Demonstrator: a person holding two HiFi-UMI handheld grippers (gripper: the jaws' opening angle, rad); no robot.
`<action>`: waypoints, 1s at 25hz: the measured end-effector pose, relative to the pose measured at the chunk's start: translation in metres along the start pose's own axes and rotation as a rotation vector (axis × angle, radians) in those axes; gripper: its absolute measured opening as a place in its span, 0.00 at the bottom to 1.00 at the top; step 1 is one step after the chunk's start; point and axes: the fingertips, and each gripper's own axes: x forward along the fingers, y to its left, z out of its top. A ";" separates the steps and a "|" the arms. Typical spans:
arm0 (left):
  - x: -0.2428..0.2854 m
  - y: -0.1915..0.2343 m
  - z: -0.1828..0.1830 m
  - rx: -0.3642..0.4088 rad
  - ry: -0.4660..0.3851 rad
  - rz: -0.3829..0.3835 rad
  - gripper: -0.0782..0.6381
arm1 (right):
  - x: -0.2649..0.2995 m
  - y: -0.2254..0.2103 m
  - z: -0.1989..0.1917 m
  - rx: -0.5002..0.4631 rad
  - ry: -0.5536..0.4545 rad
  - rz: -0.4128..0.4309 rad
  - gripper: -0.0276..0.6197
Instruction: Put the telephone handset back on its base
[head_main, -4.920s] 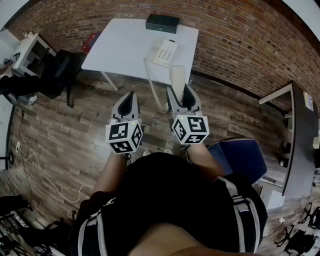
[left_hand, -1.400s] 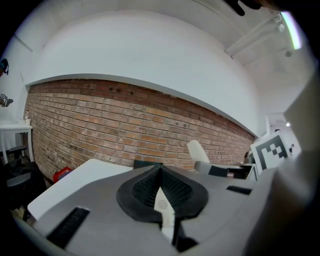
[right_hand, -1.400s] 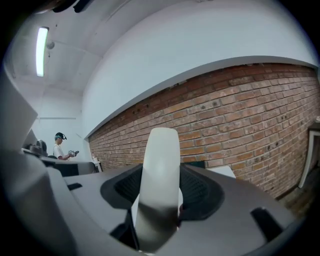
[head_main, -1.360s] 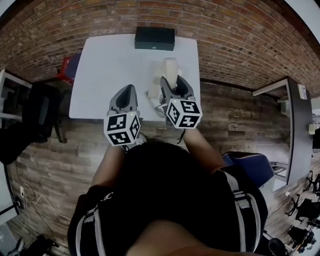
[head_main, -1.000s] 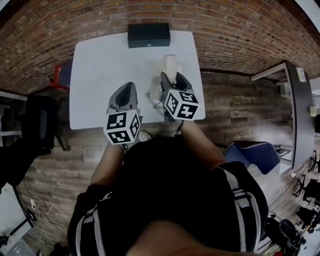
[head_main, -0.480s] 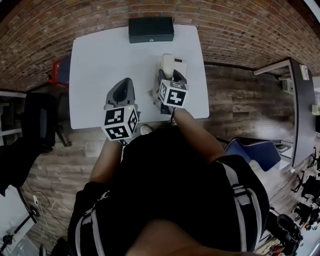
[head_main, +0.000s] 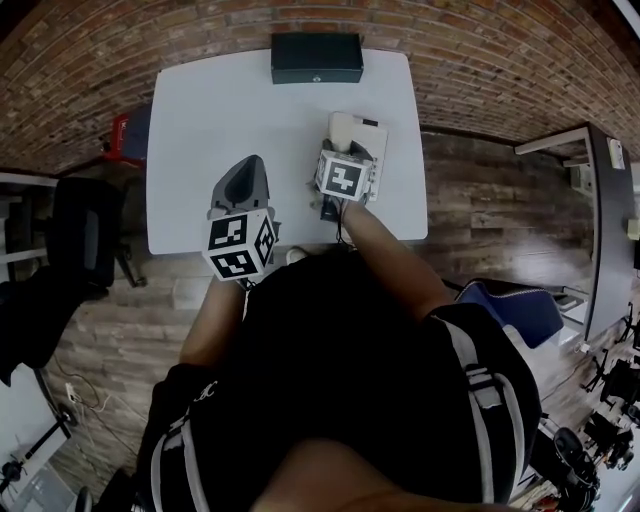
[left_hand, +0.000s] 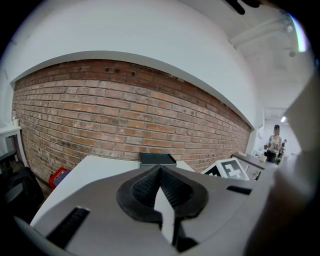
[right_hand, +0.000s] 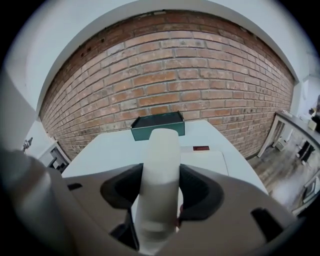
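My right gripper (head_main: 345, 152) is shut on the cream telephone handset (head_main: 342, 128), which sticks out forward past its jaws, over the right part of the white table (head_main: 200, 120). In the right gripper view the handset (right_hand: 159, 165) stands upright between the pads, and the flat white phone base (right_hand: 205, 161) lies just behind and to its right. In the head view the base (head_main: 372, 133) peeks out beside the handset. My left gripper (head_main: 243, 180) hovers over the table's front edge, shut and empty; its pads (left_hand: 150, 186) meet at the tip.
A black box (head_main: 316, 57) sits at the table's far edge against the brick wall (head_main: 480, 60). A red object (head_main: 125, 135) and a black chair (head_main: 70, 230) stand left of the table. A blue chair (head_main: 500, 300) and a dark desk (head_main: 600, 200) stand to the right.
The person has walked up to the table. My right gripper has carried the handset forward and now holds it by the phone base. The left gripper has stayed shut beside it.
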 end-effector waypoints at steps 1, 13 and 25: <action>-0.001 0.002 0.000 0.000 0.000 0.001 0.10 | 0.004 0.001 -0.002 -0.005 0.003 -0.007 0.36; -0.015 0.007 -0.003 0.007 0.000 0.010 0.10 | 0.026 0.002 -0.019 0.094 0.083 -0.031 0.36; -0.025 -0.001 -0.009 0.009 -0.006 0.009 0.10 | 0.033 0.001 -0.023 -0.002 0.120 -0.137 0.36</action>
